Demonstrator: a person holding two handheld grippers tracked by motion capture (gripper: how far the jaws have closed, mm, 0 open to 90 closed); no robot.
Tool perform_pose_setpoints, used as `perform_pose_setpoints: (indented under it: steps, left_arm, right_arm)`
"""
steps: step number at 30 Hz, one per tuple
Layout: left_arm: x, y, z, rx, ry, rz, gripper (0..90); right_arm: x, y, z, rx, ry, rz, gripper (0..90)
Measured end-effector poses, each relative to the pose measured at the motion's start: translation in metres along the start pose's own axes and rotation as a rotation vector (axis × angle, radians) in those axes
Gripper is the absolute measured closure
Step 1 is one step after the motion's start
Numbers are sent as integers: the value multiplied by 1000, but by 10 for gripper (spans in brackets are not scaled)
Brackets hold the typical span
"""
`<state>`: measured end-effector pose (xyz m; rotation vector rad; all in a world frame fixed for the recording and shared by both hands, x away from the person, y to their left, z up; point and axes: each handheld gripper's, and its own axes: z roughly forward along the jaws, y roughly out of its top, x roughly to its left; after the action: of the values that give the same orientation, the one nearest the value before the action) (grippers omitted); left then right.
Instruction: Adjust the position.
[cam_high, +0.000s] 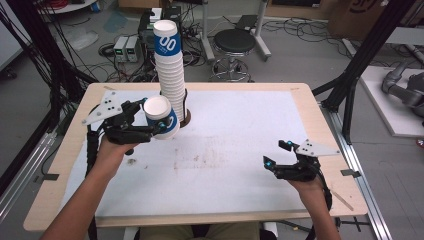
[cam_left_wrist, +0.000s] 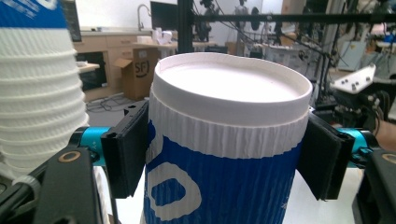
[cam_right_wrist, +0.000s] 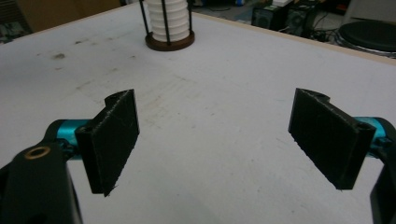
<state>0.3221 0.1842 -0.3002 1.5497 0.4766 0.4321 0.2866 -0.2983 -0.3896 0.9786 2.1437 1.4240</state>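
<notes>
High view: on the tabletop (cam_high: 240, 150) I see the tall cup stack (cam_high: 170, 75) standing; my left gripper (cam_high: 161, 126) pinches one cup (cam_high: 161, 117) beside it, not yet set down. My right gripper (cam_high: 278, 152) idles, jaws spread.

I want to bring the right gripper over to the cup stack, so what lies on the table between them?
Nothing: the high view shows bare, faintly stained white table between the right gripper and the cup stack.
</notes>
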Motion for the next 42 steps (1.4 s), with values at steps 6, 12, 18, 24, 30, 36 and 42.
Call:
perform_pose_setpoints:
  steps: [6, 12, 18, 24, 30, 36, 42]
  left_arm:
    - [-4, -11, 5, 10, -15, -16, 267]
    - [-11, -22, 12, 19, -35, -22, 267]
    - [-20, -32, 23, 39, -72, -25, 267]
    - [-25, -39, 31, 62, -109, -25, 267]
    - [-31, -46, 40, 78, -153, -30, 267]
    - [-40, -50, 51, 85, -214, -31, 267]
    - [-47, -56, 63, 93, -254, -34, 267]
  right_arm:
    - [8, 5, 9, 2, 64, -25, 165]
    - [17, 8, 14, 11, 110, -56, 165]
    - [33, 15, 22, 3, 178, -93, 165]
    - [41, 24, 37, 11, 224, -125, 165]
    - [48, 29, 55, 19, 277, -148, 165]
    - [56, 31, 62, -8, 319, -164, 165]
    - [61, 30, 66, -13, 345, -174, 164]
